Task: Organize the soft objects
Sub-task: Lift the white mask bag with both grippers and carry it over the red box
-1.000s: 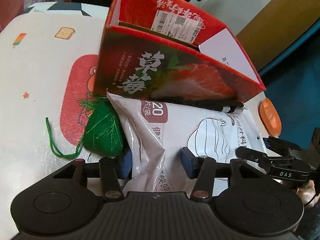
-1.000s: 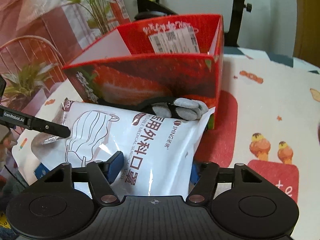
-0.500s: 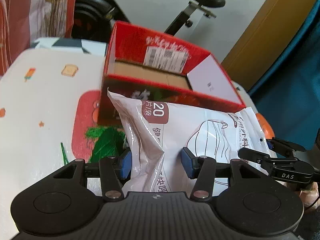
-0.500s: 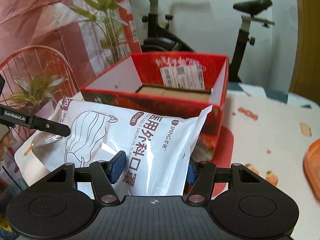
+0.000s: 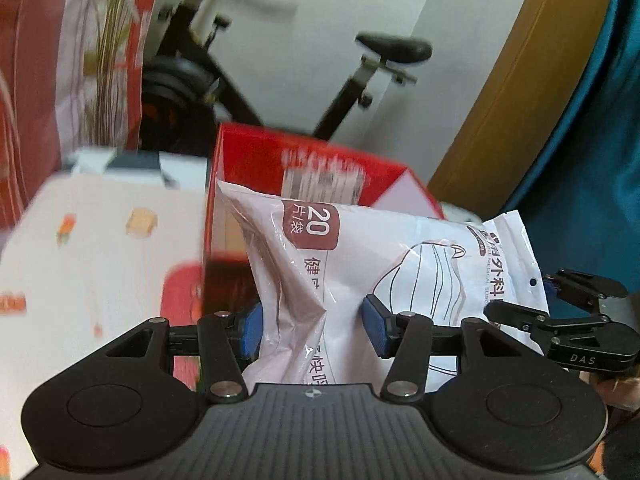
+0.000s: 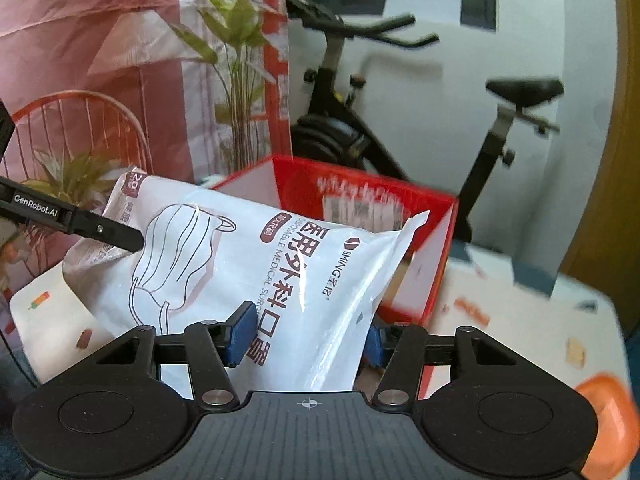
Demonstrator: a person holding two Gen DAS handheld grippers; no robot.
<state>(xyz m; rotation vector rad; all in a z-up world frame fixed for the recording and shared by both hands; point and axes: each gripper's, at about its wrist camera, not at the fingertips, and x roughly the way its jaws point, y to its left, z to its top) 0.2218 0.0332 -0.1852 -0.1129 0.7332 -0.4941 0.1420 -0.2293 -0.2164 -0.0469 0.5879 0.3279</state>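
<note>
The left gripper (image 5: 312, 326) has its blue pads about half apart, pressed into one end of a soft white mask pack (image 5: 400, 264), which creases between them. The right gripper (image 6: 306, 334) pinches the other end of the same pack (image 6: 256, 264); its jaws have just been closing further on it, and the film bulges between the pads. Held at both ends, probably so the floppy pack does not sag or fold, it hangs in the air, tilted, just in front of and slightly above the rim of an open red box (image 6: 360, 188). The box (image 5: 256, 152) stands on a table (image 5: 100, 264) covered with a pale cartoon-print cloth. The pack looks ready to go over the rim and into the box. Behind are an exercise bike (image 6: 360, 92) and a plant (image 6: 236, 48).
</note>
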